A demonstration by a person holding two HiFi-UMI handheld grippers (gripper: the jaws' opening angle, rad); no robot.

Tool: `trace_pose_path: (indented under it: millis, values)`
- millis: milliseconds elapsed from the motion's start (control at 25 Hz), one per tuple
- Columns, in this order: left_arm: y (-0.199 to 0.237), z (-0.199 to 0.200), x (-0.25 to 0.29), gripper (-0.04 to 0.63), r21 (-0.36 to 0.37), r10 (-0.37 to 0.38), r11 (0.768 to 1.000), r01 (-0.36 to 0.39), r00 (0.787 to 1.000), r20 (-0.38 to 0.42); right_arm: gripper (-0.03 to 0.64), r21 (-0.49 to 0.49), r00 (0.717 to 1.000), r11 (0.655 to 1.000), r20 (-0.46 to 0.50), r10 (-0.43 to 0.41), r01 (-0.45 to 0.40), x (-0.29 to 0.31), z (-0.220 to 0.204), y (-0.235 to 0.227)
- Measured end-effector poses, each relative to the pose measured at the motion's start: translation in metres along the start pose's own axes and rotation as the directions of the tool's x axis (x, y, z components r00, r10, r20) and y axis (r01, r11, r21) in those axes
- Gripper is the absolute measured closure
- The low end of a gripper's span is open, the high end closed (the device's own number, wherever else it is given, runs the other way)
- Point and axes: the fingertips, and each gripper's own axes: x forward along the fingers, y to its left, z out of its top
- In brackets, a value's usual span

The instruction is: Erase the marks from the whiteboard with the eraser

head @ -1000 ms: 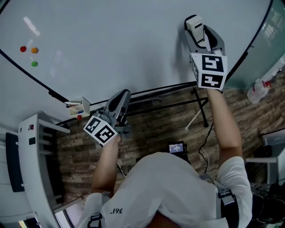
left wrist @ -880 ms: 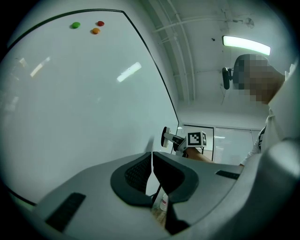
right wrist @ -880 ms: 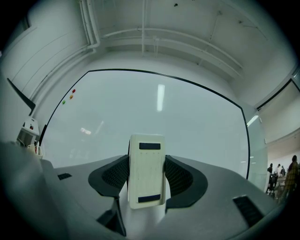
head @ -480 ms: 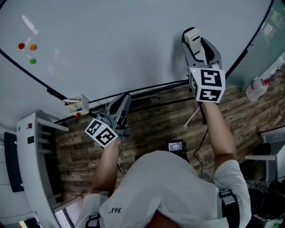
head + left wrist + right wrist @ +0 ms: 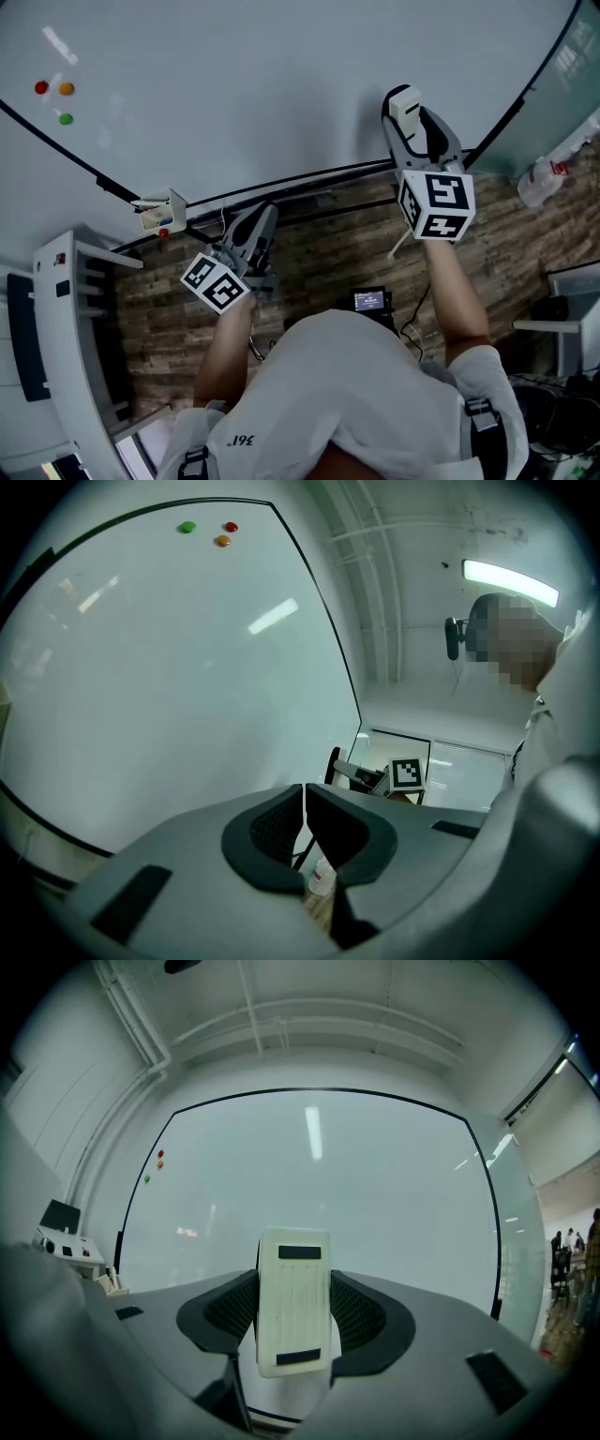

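Right claw (image 5: 292, 1288) sits lower on the whiteboard (image 5: 244, 84) than a second ago, nearer the black lower frame. Its marker cube now hangs below that edge, over the wood-pattern floor (image 5: 319, 253).

- Right claw: jaws part-open and clamped on the two long sides of the eraser (image 5: 404, 101). The eraser is white, stands upright, and its back with two dark strips faces the camera. It is held at the lower right part of the board. I cannot tell whether its face touches the surface.
- Left claw (image 5: 304, 813): jaws drawn together to a thin slit, nothing between them. I hold it low, just below the board's bottom frame and well apart from the right claw.
- Board: three round magnets, red (image 5: 41, 87), orange (image 5: 66, 89) and green (image 5: 65, 118), are clustered at the far upper left.
- Small holder (image 5: 161, 214) hangs at the lower frame, left of the left claw.
- Plastic bottle (image 5: 539, 183) is on the floor, past the board's right end.
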Motion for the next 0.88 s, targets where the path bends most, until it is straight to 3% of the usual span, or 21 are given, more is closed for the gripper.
trace_pose_path:
  millis: [880]
  values:
    - [-0.001, -0.043, -0.027, 0.588, -0.089, 0.021, 0.996, -0.024, 0.999, -0.040, 0.365, 0.164, 0.980, 0.985, -0.178, 0.087, -0.058, -0.043, -0.100, 0.037]
